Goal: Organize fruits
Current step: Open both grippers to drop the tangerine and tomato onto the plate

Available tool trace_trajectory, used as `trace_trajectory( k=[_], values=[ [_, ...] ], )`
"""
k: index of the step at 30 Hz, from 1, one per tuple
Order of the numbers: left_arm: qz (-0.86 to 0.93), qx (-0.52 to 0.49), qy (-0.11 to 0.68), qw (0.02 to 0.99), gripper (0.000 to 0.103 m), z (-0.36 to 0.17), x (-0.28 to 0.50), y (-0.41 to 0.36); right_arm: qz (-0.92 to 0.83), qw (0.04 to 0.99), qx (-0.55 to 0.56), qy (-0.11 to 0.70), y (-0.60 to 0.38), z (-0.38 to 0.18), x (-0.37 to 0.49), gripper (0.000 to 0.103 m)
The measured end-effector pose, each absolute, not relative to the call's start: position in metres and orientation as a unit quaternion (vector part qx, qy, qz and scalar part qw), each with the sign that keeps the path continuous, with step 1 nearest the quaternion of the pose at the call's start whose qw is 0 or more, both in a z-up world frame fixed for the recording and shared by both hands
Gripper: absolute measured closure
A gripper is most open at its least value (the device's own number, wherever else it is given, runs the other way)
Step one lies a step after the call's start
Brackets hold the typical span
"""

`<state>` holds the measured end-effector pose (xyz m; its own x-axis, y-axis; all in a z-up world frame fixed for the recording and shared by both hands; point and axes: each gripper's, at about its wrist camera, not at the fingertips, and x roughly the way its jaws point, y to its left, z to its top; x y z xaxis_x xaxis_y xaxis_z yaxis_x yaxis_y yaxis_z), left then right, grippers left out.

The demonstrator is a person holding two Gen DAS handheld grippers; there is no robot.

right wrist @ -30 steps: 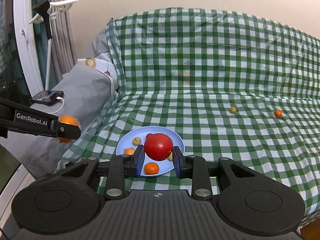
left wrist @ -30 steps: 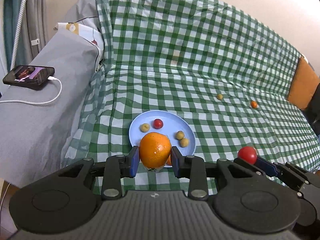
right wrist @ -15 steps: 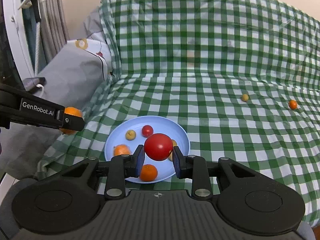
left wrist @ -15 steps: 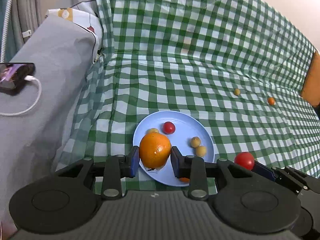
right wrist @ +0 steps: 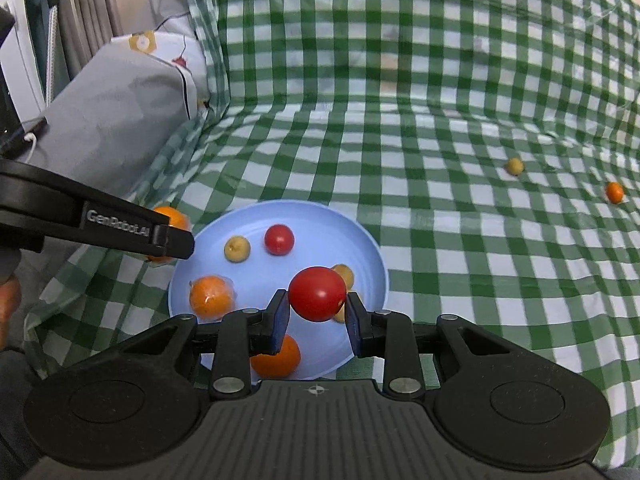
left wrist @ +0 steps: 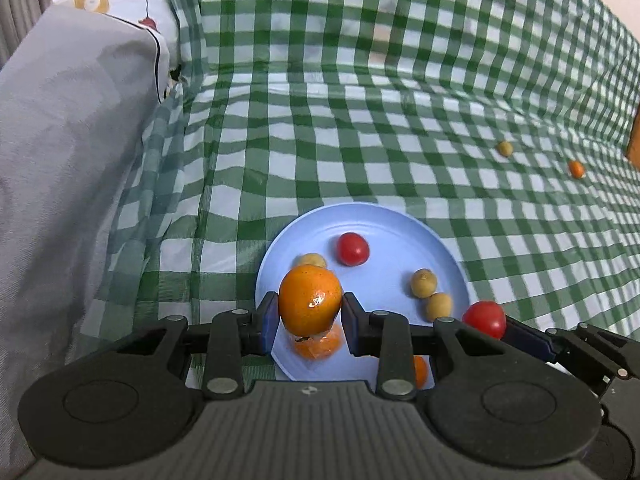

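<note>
A light blue plate point(left wrist: 400, 224) point(right wrist: 360, 240) lies on the green checked cloth near its front edge. It holds a small red tomato point(left wrist: 352, 249) point(right wrist: 279, 239), yellowish small fruits point(left wrist: 423, 282) point(right wrist: 237, 249) and oranges point(right wrist: 211, 297). My left gripper point(left wrist: 310, 314) is shut on an orange point(left wrist: 310, 298) just above the plate's near left rim. My right gripper point(right wrist: 318, 312) is shut on a red tomato point(right wrist: 317, 293) above the plate's near right part; that tomato also shows in the left wrist view point(left wrist: 485, 318).
Two loose fruits lie far right on the cloth: a yellowish one point(left wrist: 505, 148) point(right wrist: 514, 166) and a small orange one point(left wrist: 576, 168) point(right wrist: 614, 192). A grey cushioned armrest point(left wrist: 72, 140) point(right wrist: 120, 112) rises at the left. The cloth climbs the backrest behind.
Both grippers have moved forward and down over the plate, each still holding its fruit. The plate now looks larger and closer in both views.
</note>
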<state>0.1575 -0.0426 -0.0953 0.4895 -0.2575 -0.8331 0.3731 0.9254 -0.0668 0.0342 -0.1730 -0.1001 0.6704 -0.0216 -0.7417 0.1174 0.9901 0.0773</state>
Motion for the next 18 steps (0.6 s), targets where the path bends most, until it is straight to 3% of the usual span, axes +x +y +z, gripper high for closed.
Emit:
trace_trajectory(
  k=[5, 7, 8, 9, 13, 18],
  values=[
    [-0.181, 0.071, 0.472, 0.860, 0.064, -0.112, 0.168, -0.045, -0.036, 0.906, 0.054, 0.417, -0.173, -0.113, 0.042, 0.071],
    [-0.185, 0.075, 0.466, 0.862, 0.041, -0.112, 0.171, -0.045, -0.035, 0.905, 0.053, 0.420, -0.174, -0.115, 0.047, 0.071],
    [-0.187, 0.075, 0.465, 0.862, 0.010, -0.111, 0.173, -0.044, -0.033, 0.904, 0.053, 0.422, -0.174, -0.116, 0.050, 0.071],
    [-0.185, 0.072, 0.461, 0.865, 0.001, -0.109, 0.173, -0.042, -0.029, 0.903, 0.052, 0.426, -0.175, -0.116, 0.053, 0.069],
    [-0.190, 0.057, 0.450, 0.870, 0.001, -0.094, 0.165, -0.032, -0.030, 0.905, 0.048, 0.422, -0.175, -0.104, 0.052, 0.022],
    [-0.172, 0.032, 0.458, 0.871, 0.001, -0.079, 0.134, 0.002, -0.035, 0.907, 0.037, 0.419, -0.175, -0.083, 0.021, 0.011]
  ],
)
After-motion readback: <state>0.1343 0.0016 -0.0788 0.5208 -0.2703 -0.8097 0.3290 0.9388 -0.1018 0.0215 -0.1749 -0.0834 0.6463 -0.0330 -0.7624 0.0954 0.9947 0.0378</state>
